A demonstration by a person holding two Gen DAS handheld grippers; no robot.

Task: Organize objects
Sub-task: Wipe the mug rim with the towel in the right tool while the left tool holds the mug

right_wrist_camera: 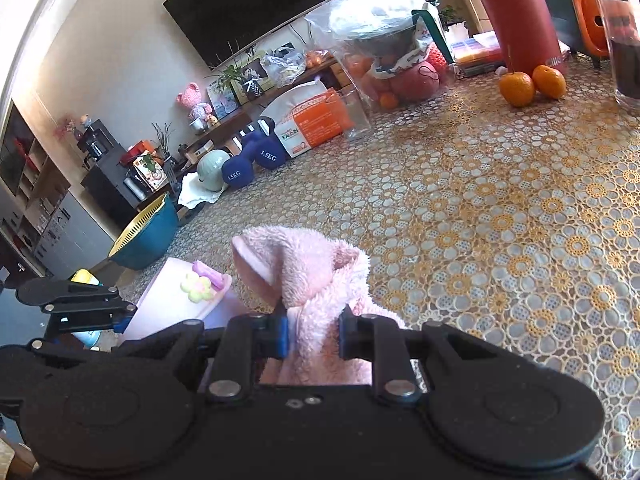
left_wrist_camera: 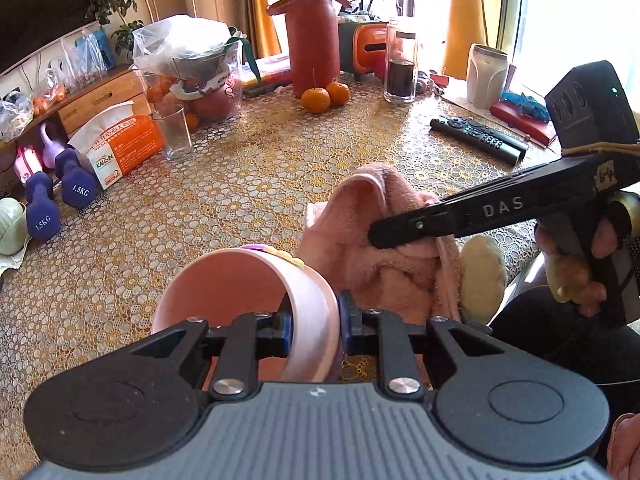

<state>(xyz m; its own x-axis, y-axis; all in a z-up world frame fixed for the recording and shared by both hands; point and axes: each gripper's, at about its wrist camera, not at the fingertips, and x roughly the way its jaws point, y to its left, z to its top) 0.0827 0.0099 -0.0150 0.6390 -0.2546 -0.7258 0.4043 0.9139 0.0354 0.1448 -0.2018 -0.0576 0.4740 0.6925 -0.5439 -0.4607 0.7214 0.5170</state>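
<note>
A pink cup (left_wrist_camera: 240, 288) with flower decorations stands at the near edge of the lace-covered table (left_wrist_camera: 248, 184). My left gripper (left_wrist_camera: 314, 330) is shut on the cup's rim wall. A fluffy pink towel (left_wrist_camera: 376, 236) is bunched up just right of the cup. My right gripper (right_wrist_camera: 313, 334) is shut on the pink towel (right_wrist_camera: 308, 272) and holds it lifted beside the cup (right_wrist_camera: 180, 300). The right gripper also shows in the left wrist view (left_wrist_camera: 384, 236), its fingers pinching the towel. The left gripper shows at the left edge of the right wrist view (right_wrist_camera: 120, 318).
Two blue dumbbells (left_wrist_camera: 60, 196), a tissue pack (left_wrist_camera: 120, 144) and an empty glass (left_wrist_camera: 174, 132) stand at the left. Further back are a bag of fruit (left_wrist_camera: 192, 68), a red bottle (left_wrist_camera: 312, 40), two oranges (left_wrist_camera: 324, 96), a glass jar (left_wrist_camera: 400, 68) and a remote (left_wrist_camera: 476, 138).
</note>
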